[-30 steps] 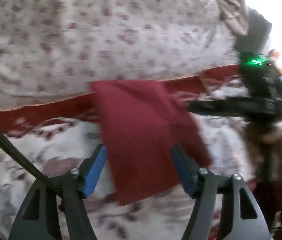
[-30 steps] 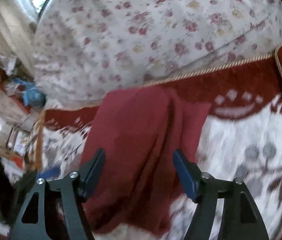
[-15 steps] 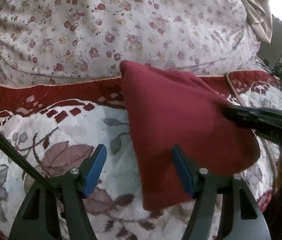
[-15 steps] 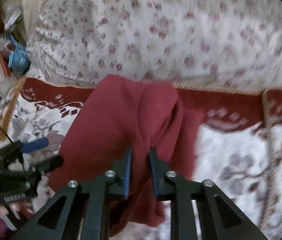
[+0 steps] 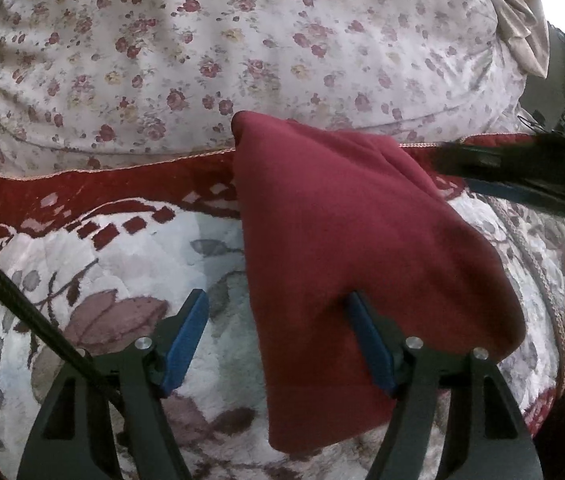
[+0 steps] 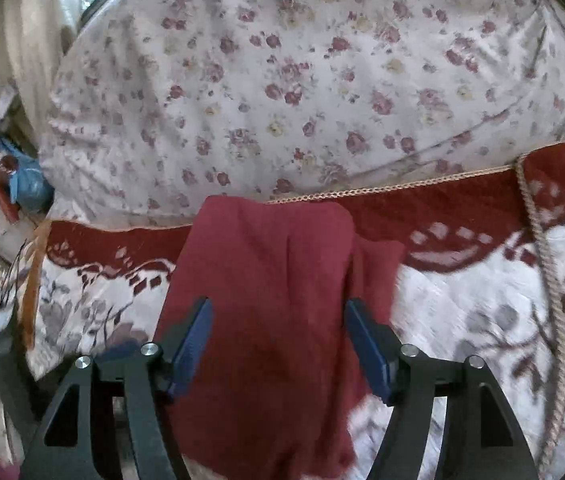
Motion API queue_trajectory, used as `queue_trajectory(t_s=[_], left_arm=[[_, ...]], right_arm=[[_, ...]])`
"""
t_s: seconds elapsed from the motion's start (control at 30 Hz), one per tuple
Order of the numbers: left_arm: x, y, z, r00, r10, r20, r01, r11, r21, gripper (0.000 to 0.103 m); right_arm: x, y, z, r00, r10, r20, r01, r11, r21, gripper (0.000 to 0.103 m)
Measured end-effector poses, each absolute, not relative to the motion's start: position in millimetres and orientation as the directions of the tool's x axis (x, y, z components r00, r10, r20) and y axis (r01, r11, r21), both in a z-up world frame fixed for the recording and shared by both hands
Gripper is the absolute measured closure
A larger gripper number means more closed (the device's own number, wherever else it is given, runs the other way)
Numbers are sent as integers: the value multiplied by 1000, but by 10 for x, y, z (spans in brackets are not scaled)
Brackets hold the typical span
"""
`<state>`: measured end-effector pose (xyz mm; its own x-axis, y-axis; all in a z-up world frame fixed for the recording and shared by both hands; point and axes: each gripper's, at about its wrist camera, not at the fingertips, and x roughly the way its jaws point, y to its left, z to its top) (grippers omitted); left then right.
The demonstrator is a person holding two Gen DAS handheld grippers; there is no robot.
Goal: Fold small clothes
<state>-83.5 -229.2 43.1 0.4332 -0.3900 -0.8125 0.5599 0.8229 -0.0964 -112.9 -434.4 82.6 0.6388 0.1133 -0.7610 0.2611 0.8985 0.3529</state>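
Between the spread, empty fingers of the right gripper (image 6: 278, 344) the folded maroon garment (image 6: 266, 300) runs near-to-far on the bed's patterned quilt (image 6: 462, 320), while the left gripper (image 5: 278, 340), equally open, straddles only its left edge.

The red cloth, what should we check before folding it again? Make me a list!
1. Left gripper open: ok.
2. Right gripper open: ok.
3. Red cloth lying on the quilt, not held: ok.
4. Cloth flat and smooth: not ok, a ridge runs along its right side.
5. Cloth's near edge in view: cannot tell, the right wrist view cuts it off.
6. Cloth clear of the flowery pillow: cannot tell, its far edge reaches the pillow.
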Motion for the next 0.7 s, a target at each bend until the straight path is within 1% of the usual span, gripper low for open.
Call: queue_trajectory(t_s=[0.1, 0.17, 0.2, 0.23, 0.27, 0.3, 0.33, 0.43, 0.5, 0.53, 0.57, 0.63, 0.7], left_arm=[[-824, -2293, 424, 432, -392, -812, 560, 823, -99, 30], [-826, -2290, 421, 428, -395, -813, 561, 821, -105, 29], [-822, -2289, 415, 425, -399, -813, 560, 821, -110, 29], [-815, -2290, 414, 424, -400, -813, 559, 821, -113, 28], [-807, -2288, 415, 422, -402, -813, 559, 821, -116, 28], [-801, -2287, 417, 421, -404, -812, 557, 822, -120, 27], [-799, -2286, 422, 420, -404, -812, 553, 824, -123, 27], [-795, -2279, 466, 420, -413, -808, 551, 824, -135, 25], [-779, -2272, 496, 428, -428, -796, 543, 826, -152, 17], [-763, -2269, 501, 434, -435, -789, 535, 829, -163, 15], [-742, -2270, 495, 433, -440, -787, 529, 831, -173, 13], [-714, -2260, 476, 424, -442, -790, 524, 832, -184, 12], [-705, -2258, 457, 420, -433, -798, 522, 834, -178, 12]], right_arm=[[-797, -4340, 628, 595, 79, -800, 300, 902, 312, 30], [-712, -4358, 537, 583, 86, -808, 313, 894, 321, 30], [-680, -4358, 484, 574, 81, -815, 321, 893, 315, 33], [-658, -4365, 441, 566, 76, -821, 322, 896, 306, 49], [-630, -4364, 394, 556, 72, -828, 317, 902, 292, 63], [-603, -4349, 363, 549, 77, -832, 291, 916, 276, 85], [-603, -4348, 367, 553, 92, -828, 263, 924, 278, 90], [-673, -4354, 542, 603, 85, -793, 198, 947, 252, 92], [-715, -4424, 634, 627, 58, -777, 205, 950, 236, 92], [-706, -4463, 617, 623, 45, -781, 221, 948, 231, 92], [-661, -4486, 540, 604, 8, -797, 246, 949, 197, 92], [-568, -4468, 398, 571, -46, -820, 260, 957, 127, 92], [-539, -4474, 325, 569, -25, -822, 260, 954, 150, 92]])
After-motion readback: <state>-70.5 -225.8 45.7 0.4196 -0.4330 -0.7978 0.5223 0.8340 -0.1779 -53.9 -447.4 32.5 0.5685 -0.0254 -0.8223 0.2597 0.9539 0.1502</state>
